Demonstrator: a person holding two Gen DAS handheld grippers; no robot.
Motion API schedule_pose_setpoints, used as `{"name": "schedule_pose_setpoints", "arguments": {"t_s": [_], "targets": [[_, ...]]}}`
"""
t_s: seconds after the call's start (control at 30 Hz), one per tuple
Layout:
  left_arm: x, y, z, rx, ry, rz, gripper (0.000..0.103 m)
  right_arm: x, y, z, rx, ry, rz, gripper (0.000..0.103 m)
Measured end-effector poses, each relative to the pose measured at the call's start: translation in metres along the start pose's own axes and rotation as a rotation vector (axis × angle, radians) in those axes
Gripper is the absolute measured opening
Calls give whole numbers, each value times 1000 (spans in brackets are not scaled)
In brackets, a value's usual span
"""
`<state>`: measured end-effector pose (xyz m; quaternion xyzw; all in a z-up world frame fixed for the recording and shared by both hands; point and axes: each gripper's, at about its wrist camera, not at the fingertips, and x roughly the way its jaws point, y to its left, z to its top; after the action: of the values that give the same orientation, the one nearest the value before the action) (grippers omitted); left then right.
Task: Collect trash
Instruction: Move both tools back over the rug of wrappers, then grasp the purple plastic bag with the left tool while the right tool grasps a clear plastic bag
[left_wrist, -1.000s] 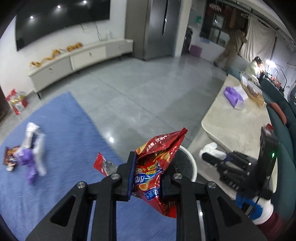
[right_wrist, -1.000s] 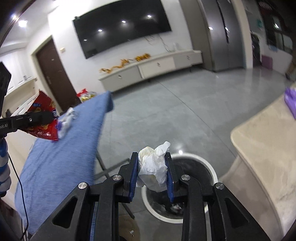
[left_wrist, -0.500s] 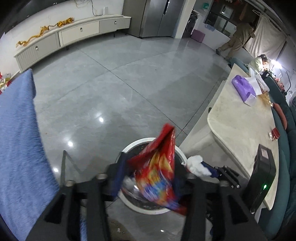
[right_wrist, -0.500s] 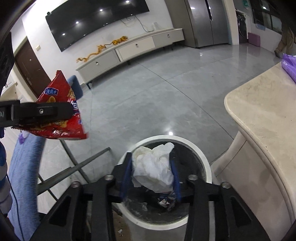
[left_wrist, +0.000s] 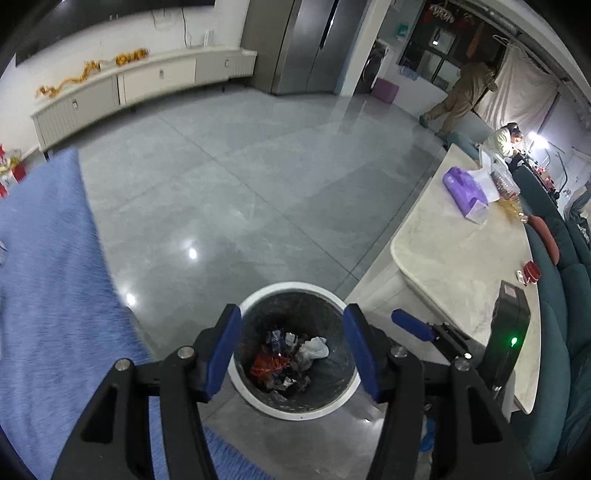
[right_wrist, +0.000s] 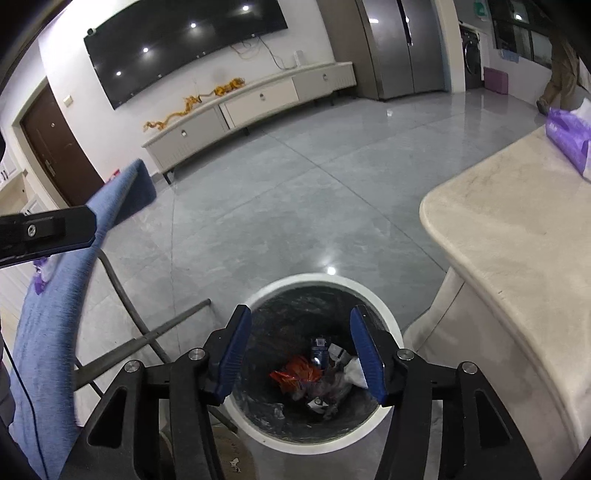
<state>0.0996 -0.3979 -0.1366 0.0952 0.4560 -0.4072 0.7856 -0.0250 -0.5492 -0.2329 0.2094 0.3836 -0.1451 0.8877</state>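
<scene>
Both grippers hang tilted downward over the white-rimmed trash bin, which stands on the grey floor just beside the pale stone counter. The left gripper points into the bin's mouth, its blue-padded jaws having just been opening and now standing apart with nothing between them. The right gripper is posed the same way over the bin, its jaws likewise just opened and empty (in the left view one of its blue pads pokes in just right of the bin). Inside the bin, on the dark liner, lies the collected trash: the red snack bag crumpled near the middle, a white tissue wad just right of it, and smaller wrappers mixed around them. In the right view the bag lies at the bin's bottom. Left of the bin, a blue cloth drapes over a frame.
</scene>
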Motion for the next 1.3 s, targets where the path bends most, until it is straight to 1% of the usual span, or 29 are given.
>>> {"name": "schedule_pose_setpoints", "arguments": {"t_s": [0.07,0.2,0.33,0.5,0.57,0.63,0.73,0.83,0.97,1.1,1.2,1.3], "targets": [[-21,3,-2,2,-35,8,56,-18,5,6,-11,-31,7,55],[-66,14,-6,-2,-115,40,62,-53,17,20,-21,-102,26,55],[-118,39,-14,-19,-203,83,63,-94,41,35,-50,-189,52,55],[-174,80,-30,-64,-284,127,63,-138,86,52,-121,-283,93,56],[-198,99,-38,-86,-321,158,63,-153,109,58,-159,-314,113,57],[-220,119,-47,-105,-356,193,63,-163,129,61,-193,-338,130,57],[-245,146,-58,-140,-389,226,63,-176,159,65,-242,-364,160,58],[-268,171,-69,-178,-425,267,63,-183,186,70,-281,-376,185,58],[-288,206,-81,-228,-449,310,63,-187,218,73,-320,-379,228,58],[-286,240,-90,-274,-436,340,63,-178,245,77,-348,-360,273,58],[-266,260,-95,-295,-395,346,63,-162,261,80,-362,-324,305,58],[-236,274,-98,-295,-341,345,63,-137,279,83,-365,-270,340,58]]}}
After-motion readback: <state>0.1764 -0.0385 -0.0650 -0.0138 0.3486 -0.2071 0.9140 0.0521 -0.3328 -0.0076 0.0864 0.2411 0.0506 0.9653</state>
